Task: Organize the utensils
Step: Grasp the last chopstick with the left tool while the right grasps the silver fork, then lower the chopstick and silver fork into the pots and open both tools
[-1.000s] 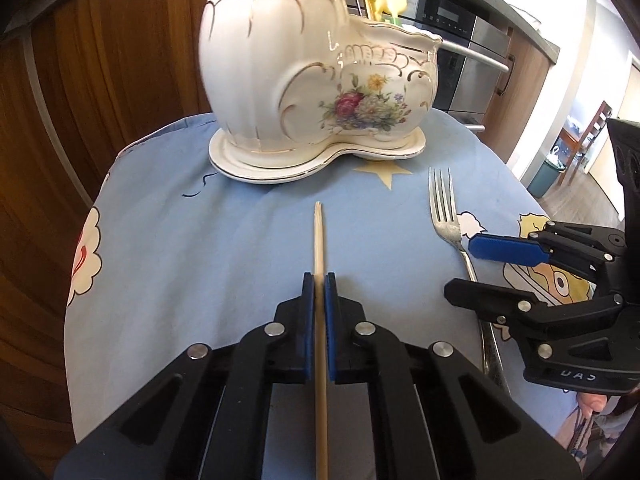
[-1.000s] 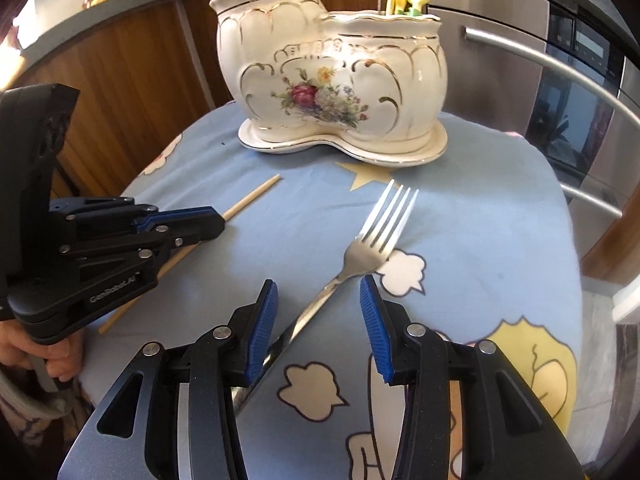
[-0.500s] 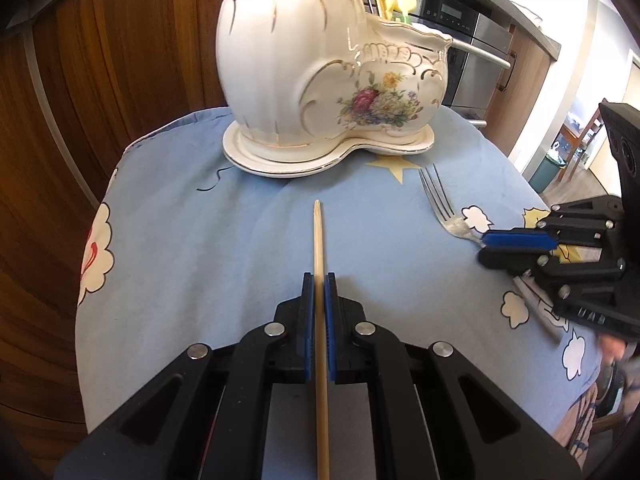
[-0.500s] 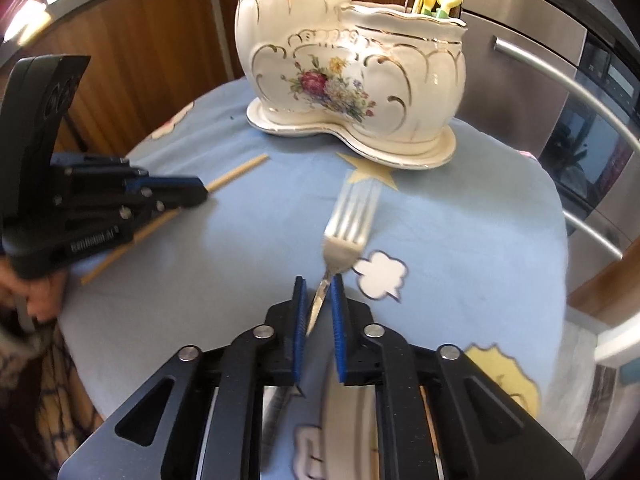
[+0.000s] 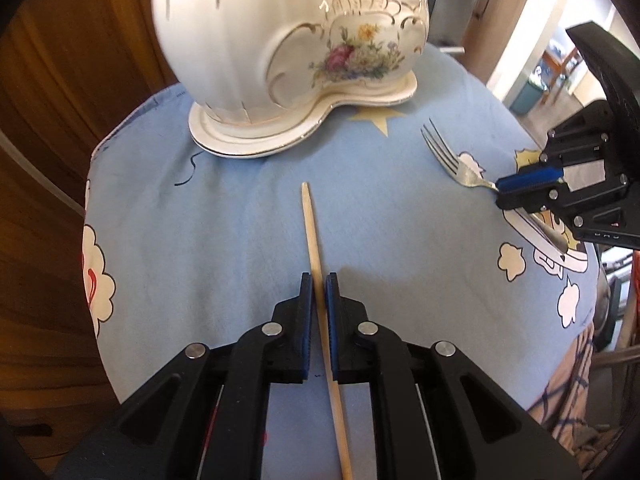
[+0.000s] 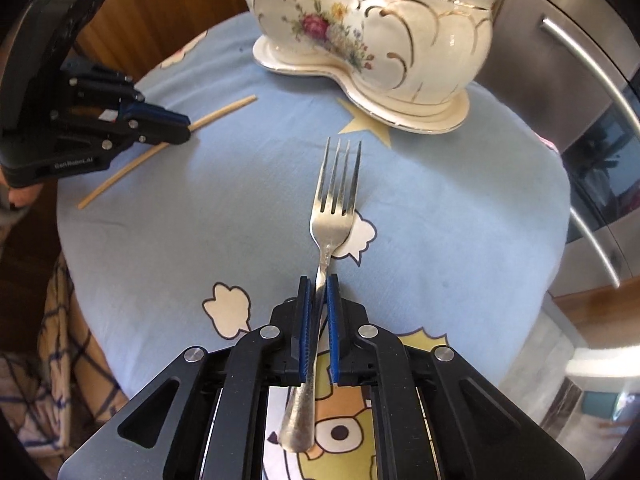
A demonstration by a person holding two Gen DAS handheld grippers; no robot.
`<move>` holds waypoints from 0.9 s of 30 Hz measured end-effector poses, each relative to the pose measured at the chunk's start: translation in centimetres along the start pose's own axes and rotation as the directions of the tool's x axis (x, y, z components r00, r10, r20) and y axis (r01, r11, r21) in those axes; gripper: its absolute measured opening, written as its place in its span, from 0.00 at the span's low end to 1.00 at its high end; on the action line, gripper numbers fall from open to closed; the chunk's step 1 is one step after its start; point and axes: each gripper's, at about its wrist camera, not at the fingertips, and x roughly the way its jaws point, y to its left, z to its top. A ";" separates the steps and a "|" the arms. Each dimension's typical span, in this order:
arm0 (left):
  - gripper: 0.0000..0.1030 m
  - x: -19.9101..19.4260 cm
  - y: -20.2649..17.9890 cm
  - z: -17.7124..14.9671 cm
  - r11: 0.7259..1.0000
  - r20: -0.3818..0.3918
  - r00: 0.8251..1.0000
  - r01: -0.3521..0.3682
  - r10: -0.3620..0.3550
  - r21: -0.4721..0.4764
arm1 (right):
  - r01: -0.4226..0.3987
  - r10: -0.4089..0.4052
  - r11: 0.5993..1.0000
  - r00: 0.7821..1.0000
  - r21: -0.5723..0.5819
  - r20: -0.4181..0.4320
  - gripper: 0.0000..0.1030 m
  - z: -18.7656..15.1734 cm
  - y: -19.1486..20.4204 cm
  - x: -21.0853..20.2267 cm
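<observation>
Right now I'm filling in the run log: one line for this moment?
left gripper: shut on chopstick | right gripper: shut on fork | holder: on tablecloth, untouched

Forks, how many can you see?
1: the fork is clamped by its handle in the right gripper, above the blue cloth. Others may hide inside the white holder.

A: Report illumination.
B: Bright daylight; the doorway [image 5: 560, 60] at the upper right of the left view is overexposed. Soft shadows fall on the blue cloth [image 5: 240, 220].
A: Glare?
B: Highlights on the white ceramic holder [image 6: 400, 40] and the steel oven front [image 6: 580, 100].
A: Image defects?
B: Strong fisheye bending, dark vignetted corners, slight motion blur on the holder's upper part.
</observation>
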 end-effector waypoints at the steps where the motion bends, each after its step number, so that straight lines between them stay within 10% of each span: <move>1: 0.07 0.0 0.0 0.2 1.000 -0.011 1.000 -0.001 0.001 0.007 | 0.000 0.000 1.000 1.000 -0.009 -0.014 0.09 0.2 0.1 0.0; 11: 0.07 0.4 0.3 1.3 1.000 -0.040 0.999 0.019 -0.018 0.021 | 0.031 -0.032 0.999 0.999 -0.038 -0.013 0.08 0.3 1.1 0.0; 27: 0.05 -4.5 4.1 -2.5 0.986 0.224 0.971 0.108 -0.078 -0.123 | 0.018 -0.018 1.000 0.992 0.003 0.126 0.06 -2.8 -0.1 -2.5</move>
